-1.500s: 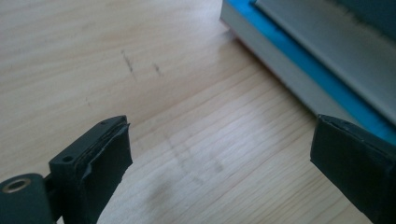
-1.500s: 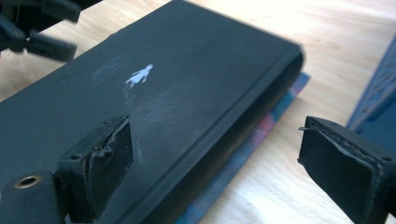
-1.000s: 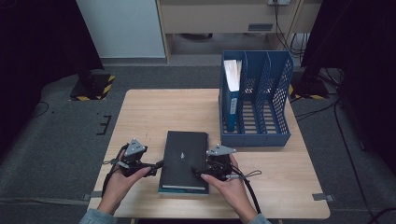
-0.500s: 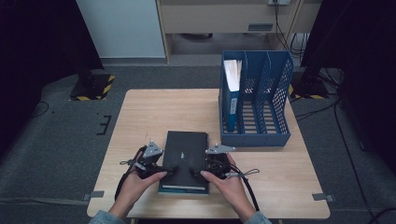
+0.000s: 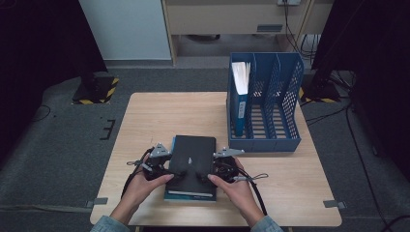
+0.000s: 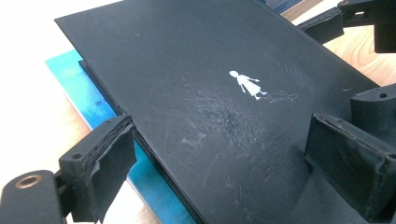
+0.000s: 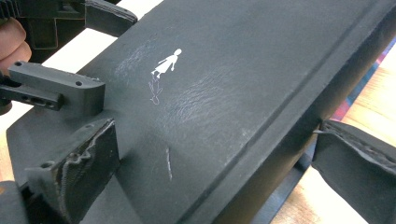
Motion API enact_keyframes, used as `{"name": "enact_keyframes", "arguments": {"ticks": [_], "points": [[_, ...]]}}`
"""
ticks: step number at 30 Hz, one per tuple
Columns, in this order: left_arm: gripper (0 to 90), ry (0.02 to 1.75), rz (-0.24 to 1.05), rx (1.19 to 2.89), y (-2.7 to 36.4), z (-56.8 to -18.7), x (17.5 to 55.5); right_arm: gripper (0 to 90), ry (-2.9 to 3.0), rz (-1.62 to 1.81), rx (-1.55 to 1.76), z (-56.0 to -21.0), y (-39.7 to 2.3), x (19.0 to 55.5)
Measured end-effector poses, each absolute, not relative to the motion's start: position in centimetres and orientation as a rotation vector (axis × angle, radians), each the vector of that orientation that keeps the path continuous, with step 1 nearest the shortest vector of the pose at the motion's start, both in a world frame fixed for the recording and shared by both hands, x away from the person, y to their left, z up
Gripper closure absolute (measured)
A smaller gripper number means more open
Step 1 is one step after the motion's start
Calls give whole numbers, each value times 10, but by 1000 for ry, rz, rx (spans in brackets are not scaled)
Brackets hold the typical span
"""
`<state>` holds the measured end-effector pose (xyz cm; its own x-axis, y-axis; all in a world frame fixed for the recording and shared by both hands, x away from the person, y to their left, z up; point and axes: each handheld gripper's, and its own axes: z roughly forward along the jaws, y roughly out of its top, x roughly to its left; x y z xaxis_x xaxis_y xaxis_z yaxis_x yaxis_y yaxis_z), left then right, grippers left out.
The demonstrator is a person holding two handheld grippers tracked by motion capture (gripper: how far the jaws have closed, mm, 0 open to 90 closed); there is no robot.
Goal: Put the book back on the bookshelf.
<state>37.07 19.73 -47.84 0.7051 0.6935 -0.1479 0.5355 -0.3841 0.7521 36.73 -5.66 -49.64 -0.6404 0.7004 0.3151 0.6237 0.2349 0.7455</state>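
My right claw point(image 5: 209, 172) stands wide, its jaws having just been opening, straddling the right edge of the black hardcover book point(image 5: 192, 158) with nothing pressed between the pads: one jaw over the cover, the other down beside the edge. My left claw point(image 5: 170, 170) is wide too, one jaw low at the book's left edge, the other above the cover. The book lies flat on the wooden table point(image 5: 159, 116) between my claws, on top of a teal book point(image 6: 84, 91) that peeks out just beyond my left lower jaw. Ahead of my right claw stands the blue file rack point(image 5: 283, 104), a book already upright in its left slot. I judge the black book stiff, fairly heavy, its scuffed cover point(image 7: 210, 102) somewhat slick. I'd pinch both long edges, near mid-length, to keep it level.
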Motion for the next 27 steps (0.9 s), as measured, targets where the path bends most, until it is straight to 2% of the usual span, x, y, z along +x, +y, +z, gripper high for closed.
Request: {"name": "enact_keyframes", "arguments": {"ticks": [7, 12, 15, 27], "points": [[69, 919, 221, 2101, 194, -478, 378, 2, 2373, 1449, 1375, -503, -65, 374], [18, 944, 180, 2085, 192, -481, 382, 1, 2375, 1508, 1444, -509, -68, 380], [22, 941, 132, 2071, 191, -484, 386, 0, 2375, 1532, 1462, -512, -70, 384], [21, 920, 114, 2071, 192, -486, 389, 0, 2385, 1581, 1519, -517, -73, 390]]}}
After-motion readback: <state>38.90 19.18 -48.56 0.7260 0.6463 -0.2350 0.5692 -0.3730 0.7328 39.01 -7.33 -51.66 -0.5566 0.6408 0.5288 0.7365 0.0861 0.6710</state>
